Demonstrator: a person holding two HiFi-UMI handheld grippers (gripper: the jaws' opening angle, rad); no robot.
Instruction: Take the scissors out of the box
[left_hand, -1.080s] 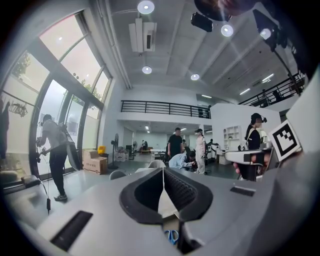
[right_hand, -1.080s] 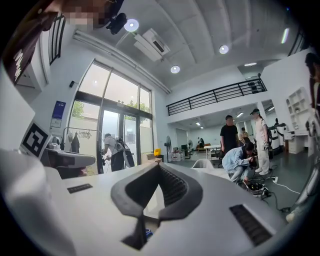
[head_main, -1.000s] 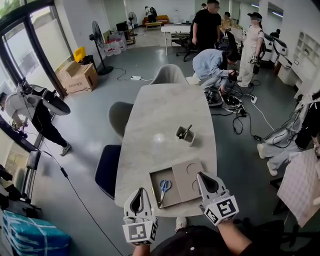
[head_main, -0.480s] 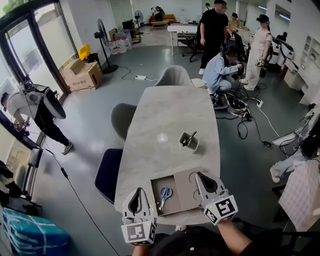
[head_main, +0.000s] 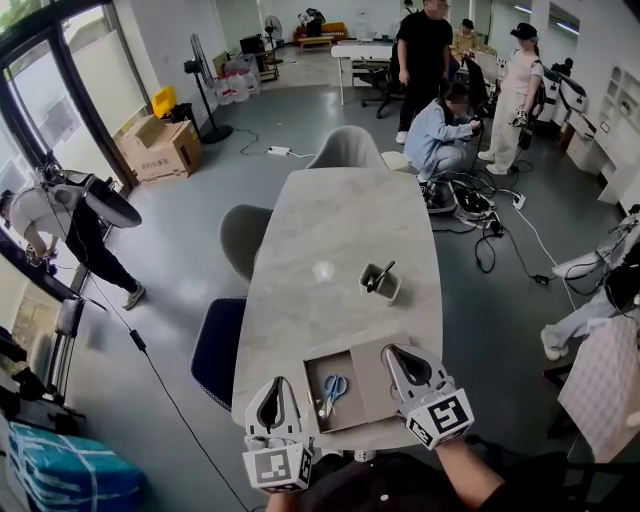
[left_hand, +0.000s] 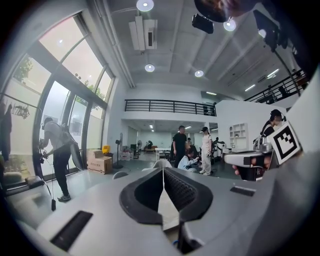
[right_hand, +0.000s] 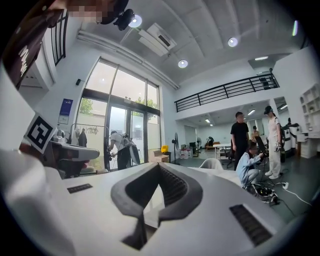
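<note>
Head view: the scissors (head_main: 332, 390) lie flat in the open box (head_main: 310, 372) at the near end of the bench (head_main: 340, 230), with nothing touching them. The left claw (head_main: 276, 384) hovers just left of the box and the right claw (head_main: 386, 351) by its right side.

Left gripper view: the jaws of the left claw (left_hand: 163, 171) are pressed together and empty.

Right gripper view: the jaws of the right claw (right_hand: 159, 166) are likewise closed on nothing.

The task looks barely begun. A claw has yet to open, come down on the scissors, grip them and lift them out.
</note>
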